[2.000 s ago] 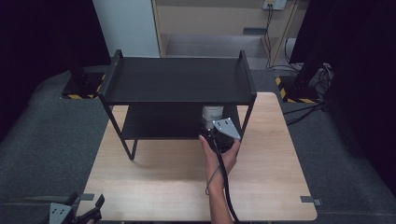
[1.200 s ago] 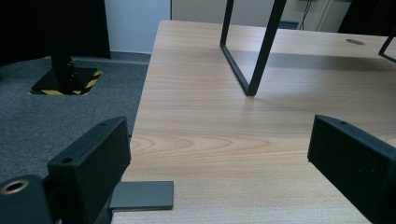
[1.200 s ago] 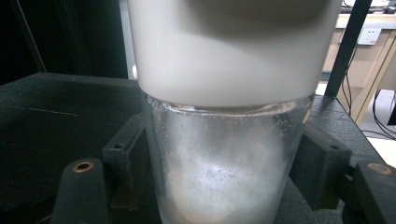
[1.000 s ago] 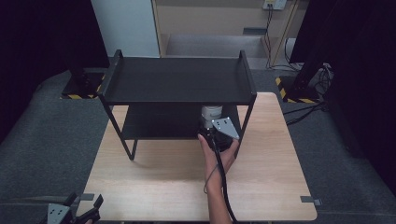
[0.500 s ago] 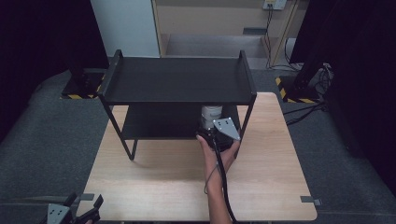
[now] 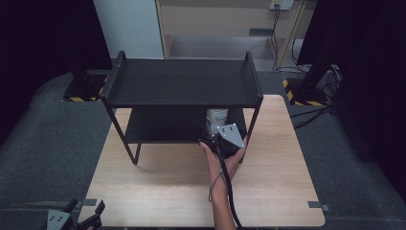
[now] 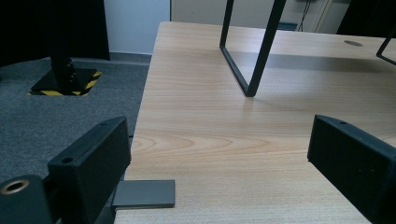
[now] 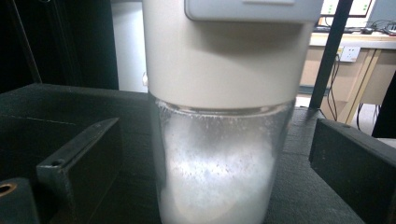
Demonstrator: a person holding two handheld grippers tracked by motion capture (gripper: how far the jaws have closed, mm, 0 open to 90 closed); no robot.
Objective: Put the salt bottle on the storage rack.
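Right gripper (image 6: 215,135): my jaws have just been opening and now stand wide, released; the jar sits between them with a gap on each side.
Jar (image 8: 219,116): upright on the lower shelf (image 6: 158,125) of the black rack (image 6: 184,84), towards its right end; clear body with white contents, cream lid.
Change from earlier frame: jar and my right hand (image 6: 225,160) sit where they did; only the grip has let go.
Left gripper (image 6: 72,219): unmoved at the near left corner of the table (image 6: 282,191), jaws apart, holding nothing.
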